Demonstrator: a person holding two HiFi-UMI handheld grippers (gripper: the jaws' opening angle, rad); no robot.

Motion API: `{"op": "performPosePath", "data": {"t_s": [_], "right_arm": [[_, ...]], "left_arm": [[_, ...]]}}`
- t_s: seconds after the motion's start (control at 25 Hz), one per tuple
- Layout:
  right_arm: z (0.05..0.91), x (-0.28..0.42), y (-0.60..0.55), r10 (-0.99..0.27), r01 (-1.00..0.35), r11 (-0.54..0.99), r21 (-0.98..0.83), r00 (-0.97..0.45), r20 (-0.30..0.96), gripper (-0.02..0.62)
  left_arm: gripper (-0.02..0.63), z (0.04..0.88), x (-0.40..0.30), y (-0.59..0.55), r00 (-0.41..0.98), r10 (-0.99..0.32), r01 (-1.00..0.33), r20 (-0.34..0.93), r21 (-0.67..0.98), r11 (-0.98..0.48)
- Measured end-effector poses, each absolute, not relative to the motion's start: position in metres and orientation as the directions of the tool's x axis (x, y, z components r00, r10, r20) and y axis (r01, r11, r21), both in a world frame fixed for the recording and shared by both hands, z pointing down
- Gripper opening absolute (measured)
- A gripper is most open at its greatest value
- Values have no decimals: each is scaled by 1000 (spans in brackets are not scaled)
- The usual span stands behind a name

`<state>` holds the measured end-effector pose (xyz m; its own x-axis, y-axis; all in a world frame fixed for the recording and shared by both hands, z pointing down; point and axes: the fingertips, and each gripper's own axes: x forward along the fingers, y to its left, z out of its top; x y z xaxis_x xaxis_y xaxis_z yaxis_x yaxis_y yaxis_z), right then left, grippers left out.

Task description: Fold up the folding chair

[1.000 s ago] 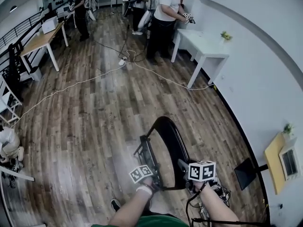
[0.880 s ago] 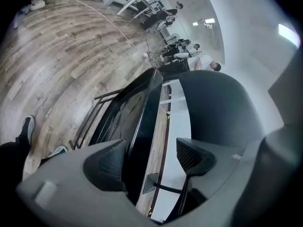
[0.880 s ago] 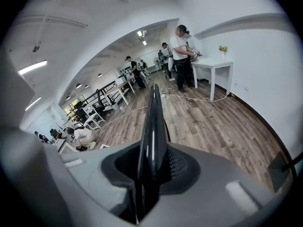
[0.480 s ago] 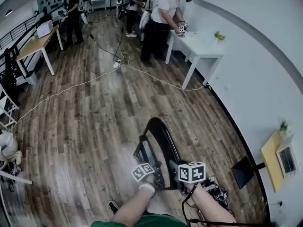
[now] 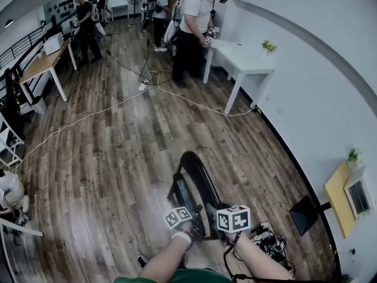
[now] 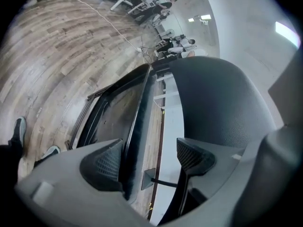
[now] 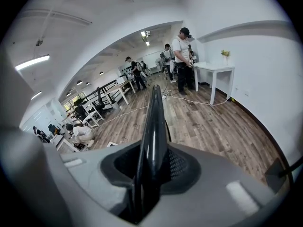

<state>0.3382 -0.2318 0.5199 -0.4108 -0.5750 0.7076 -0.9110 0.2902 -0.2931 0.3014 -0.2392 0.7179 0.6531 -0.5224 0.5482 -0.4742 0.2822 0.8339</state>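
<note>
The black folding chair [image 5: 197,187] stands on the wood floor just in front of me, its seat and backrest drawn close together. My left gripper [image 5: 187,224] is at the seat side. In the left gripper view its jaws [image 6: 149,157] stand open: the seat's edge [image 6: 135,122] runs between them against the left pad, and a gap shows before the right pad, which sits beside the backrest [image 6: 218,103]. My right gripper [image 5: 219,221] is shut on the backrest's thin edge [image 7: 154,126], which rises straight out from between its pads [image 7: 150,167].
The white wall curves close on the right, with a black stand [image 5: 303,214] and a cable bundle [image 5: 268,240] at its foot. Cables [image 5: 177,93] cross the floor ahead. Several people stand by a white table [image 5: 250,63]. A wooden table [image 5: 41,63] is far left.
My left gripper has moved towards the right one, and the chair's seat now lies closer to the backrest. The right gripper kept its hold and place.
</note>
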Motion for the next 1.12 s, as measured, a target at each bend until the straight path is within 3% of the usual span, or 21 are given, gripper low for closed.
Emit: {"op": "performPosePath", "data": {"t_s": [0.36,0.6,0.8,1.12], "right_arm": [[523,350,-232,-603,-924,281,-260,-380,701,107],[520,353,-230,-618,-937,274,-218,-345,706,107],[520,343,-225,-611,-929,280,-241,-366,702,103],[520,330,-225,-625,-947,275,-169,-309,717,104]], "left_arm": [[350,696,244,-237,660,-511,-591,551,800,100],[235,640,184,-204,715,-490,-620,499,776,-114],[147,607,160,-185,725,-479,-623,495,767,-150],[126,552,133,-207,731,-508,-659,456,666,-351]]}}
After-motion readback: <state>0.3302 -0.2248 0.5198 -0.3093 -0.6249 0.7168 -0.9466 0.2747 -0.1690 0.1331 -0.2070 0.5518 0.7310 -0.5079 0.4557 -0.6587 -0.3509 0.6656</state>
